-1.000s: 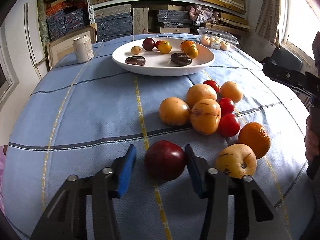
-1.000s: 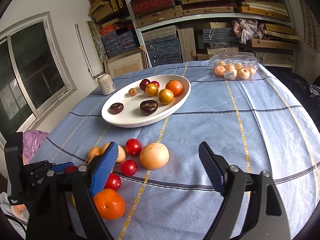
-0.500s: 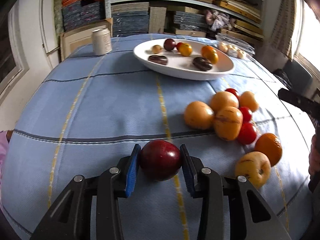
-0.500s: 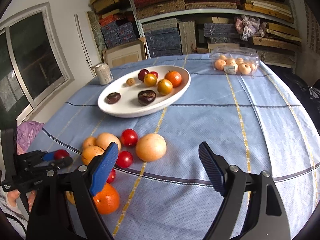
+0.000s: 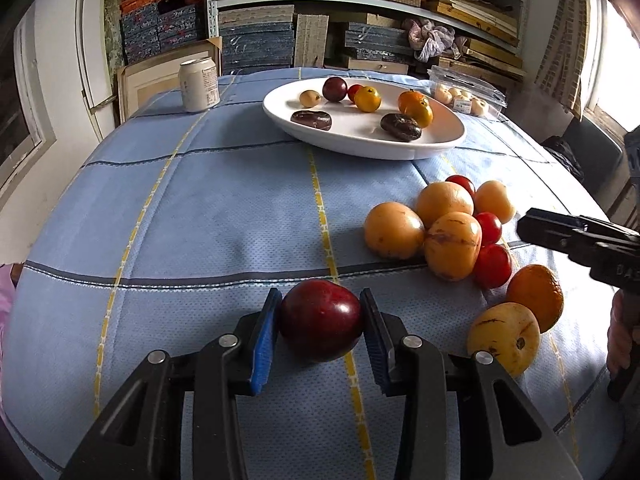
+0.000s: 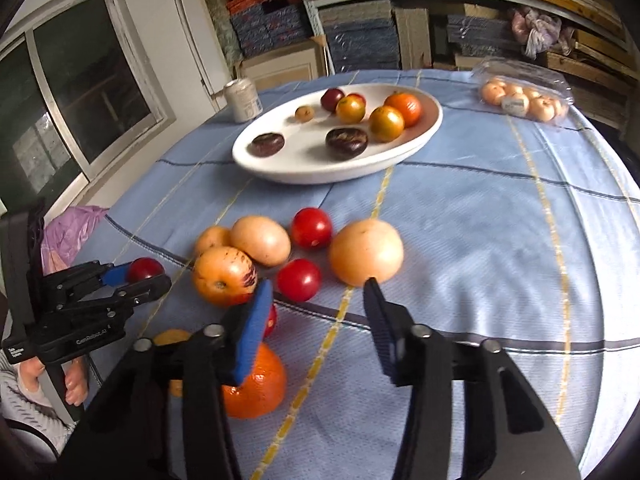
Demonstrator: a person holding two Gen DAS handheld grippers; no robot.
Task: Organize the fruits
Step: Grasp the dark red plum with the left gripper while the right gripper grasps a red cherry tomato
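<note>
My left gripper (image 5: pixel 320 314) is shut on a dark red plum (image 5: pixel 321 320), held just above the blue tablecloth; it also shows in the right wrist view (image 6: pixel 145 269). My right gripper (image 6: pixel 318 292) is open and empty, above the cloth near a red tomato (image 6: pixel 299 279) and a large pale orange fruit (image 6: pixel 366 251). A white oval plate (image 5: pixel 440 142) at the back holds several fruits. A loose pile of yellow-orange fruits (image 5: pixel 452 244), tomatoes and an orange (image 5: pixel 535 297) lies to the right of my left gripper.
A white can (image 5: pixel 199 85) stands at the back left of the table. A clear plastic box of small fruits (image 6: pixel 522 98) sits at the back right. Shelves of boxes stand behind the table. A window is at the left in the right wrist view.
My left gripper closed on the dark red plum and lifted it slightly, shifting left. My right gripper moved lower and closer to the loose fruit pile, its jaws narrower than before.
</note>
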